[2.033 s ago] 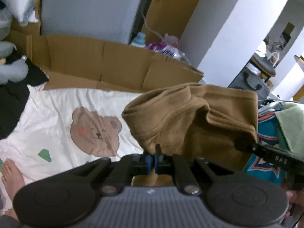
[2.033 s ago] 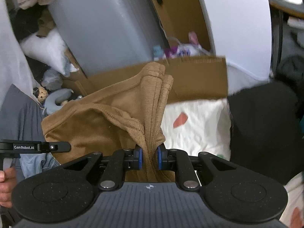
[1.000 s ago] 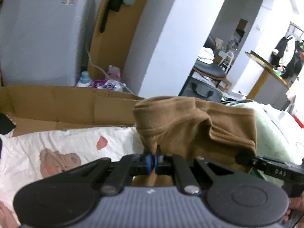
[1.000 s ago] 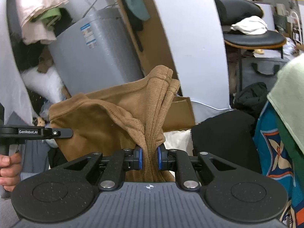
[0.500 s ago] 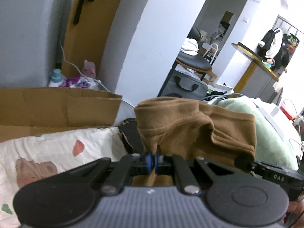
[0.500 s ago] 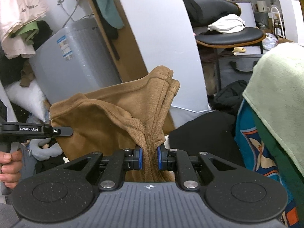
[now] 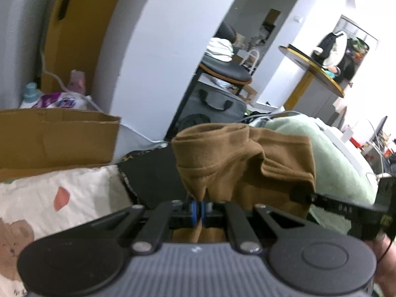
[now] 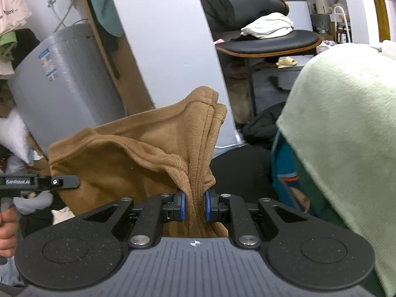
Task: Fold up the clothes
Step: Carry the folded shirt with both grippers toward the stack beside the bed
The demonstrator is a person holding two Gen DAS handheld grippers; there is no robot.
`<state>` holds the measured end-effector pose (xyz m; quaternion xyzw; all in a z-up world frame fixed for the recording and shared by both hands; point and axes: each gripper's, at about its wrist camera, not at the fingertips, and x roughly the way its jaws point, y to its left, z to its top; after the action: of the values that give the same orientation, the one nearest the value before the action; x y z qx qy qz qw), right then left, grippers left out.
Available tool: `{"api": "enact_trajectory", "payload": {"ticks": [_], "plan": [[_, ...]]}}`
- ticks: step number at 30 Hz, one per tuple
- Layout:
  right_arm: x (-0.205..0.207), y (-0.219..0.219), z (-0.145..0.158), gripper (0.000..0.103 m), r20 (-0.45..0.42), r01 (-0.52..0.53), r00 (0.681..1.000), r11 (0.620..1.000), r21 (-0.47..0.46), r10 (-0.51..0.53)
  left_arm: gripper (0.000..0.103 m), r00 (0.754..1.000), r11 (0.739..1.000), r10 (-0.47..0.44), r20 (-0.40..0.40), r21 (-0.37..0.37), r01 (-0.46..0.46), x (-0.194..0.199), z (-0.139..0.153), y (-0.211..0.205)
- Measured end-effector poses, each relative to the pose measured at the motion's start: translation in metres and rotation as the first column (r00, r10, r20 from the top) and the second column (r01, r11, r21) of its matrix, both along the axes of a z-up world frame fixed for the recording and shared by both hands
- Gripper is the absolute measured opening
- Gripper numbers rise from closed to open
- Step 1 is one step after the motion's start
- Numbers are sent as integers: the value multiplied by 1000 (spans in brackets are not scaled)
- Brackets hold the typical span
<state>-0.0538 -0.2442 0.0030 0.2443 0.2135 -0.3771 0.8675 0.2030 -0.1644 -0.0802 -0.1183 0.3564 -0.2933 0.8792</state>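
Note:
A folded brown garment (image 7: 242,163) hangs in the air between both grippers. My left gripper (image 7: 198,210) is shut on a thin pinch of its edge, blue pads nearly touching. In the right wrist view the same brown garment (image 8: 138,158) bunches into thick folds, and my right gripper (image 8: 194,208) is shut on that bunch. The right gripper's black finger shows at the right of the left wrist view, against the cloth. The left gripper's finger shows at the left of the right wrist view, with a hand (image 8: 7,232) below it.
A pale green towel (image 8: 346,133) lies over a teal patterned cloth (image 8: 284,170) on a pile at the right. Black cloth (image 7: 153,173) and a white printed sheet (image 7: 57,198) lie below. A cardboard wall (image 7: 54,136), a white pillar (image 7: 158,49) and a chair (image 8: 267,42) stand beyond.
Both grippers have swung rightwards and a little down with the brown garment held between them. The green towel pile has come closer, and the printed sheet and cardboard have slid to the left.

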Motion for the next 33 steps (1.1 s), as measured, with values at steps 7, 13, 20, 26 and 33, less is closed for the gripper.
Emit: {"api": "enact_trajectory", "payload": {"ticks": [7, 13, 20, 26, 33], "plan": [[-8, -28, -9, 15, -68, 47, 996, 998, -35, -50, 4, 998, 997, -62, 19, -53, 63, 12, -21, -25], [-9, -45, -17, 15, -90, 67, 993, 995, -77, -73, 4, 995, 993, -81, 51, -79, 85, 18, -34, -42], [-1, -63, -30, 15, -123, 54, 990, 993, -102, -67, 4, 994, 985, -101, 29, -140, 104, 34, -50, -45], [7, -75, -43, 15, -158, 4, 987, 993, -119, -23, 4, 995, 982, -95, 16, -162, 96, 48, -64, -43], [13, -81, -51, 15, -167, -15, 986, 991, -133, -8, 4, 996, 980, -90, 14, -177, 91, 64, -68, -40]]}}
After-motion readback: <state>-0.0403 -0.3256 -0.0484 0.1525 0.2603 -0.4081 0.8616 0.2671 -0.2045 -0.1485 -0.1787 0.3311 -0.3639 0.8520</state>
